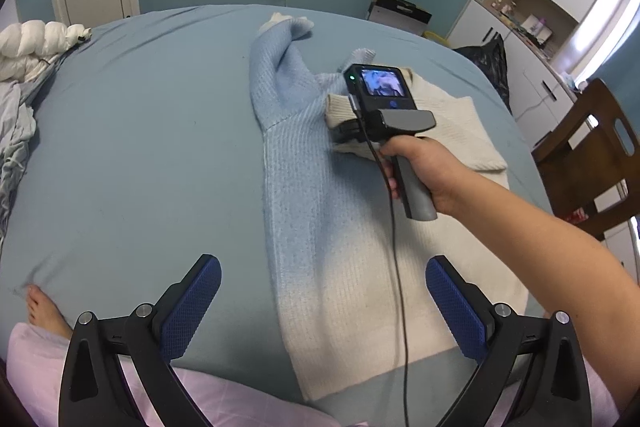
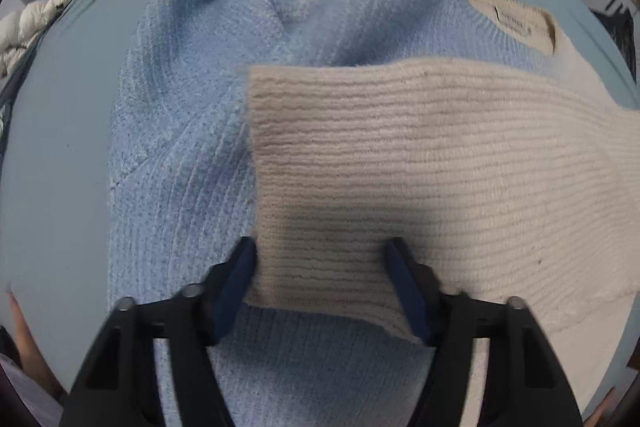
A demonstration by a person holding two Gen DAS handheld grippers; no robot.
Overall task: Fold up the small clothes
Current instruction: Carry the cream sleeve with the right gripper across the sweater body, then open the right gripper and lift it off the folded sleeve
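Observation:
A knitted sweater [image 1: 312,187], light blue fading to cream at the hem, lies flat on the blue bed sheet [image 1: 140,147]. Its cream sleeve [image 2: 400,147] is laid across the blue body [image 2: 180,107]. My right gripper [image 2: 320,243] points steeply down with its jaws part-way apart. The cuff end of the sleeve lies flat and unbunched between them, and the left pad [image 2: 244,267] sits at the cuff's edge. In the left wrist view a hand holds that gripper's handle [image 1: 416,183] over the cuff. My left gripper [image 1: 324,261] hovers wide open above the cream hem, holding nothing.
A white quilt [image 1: 36,43] is bunched at the bed's left edge. A wooden chair [image 1: 592,155], a black bag [image 1: 488,63] and white cabinets [image 1: 540,87] stand to the right. A cable [image 1: 396,247] trails from the right gripper across the sweater. A bare foot [image 1: 40,311] shows bottom left.

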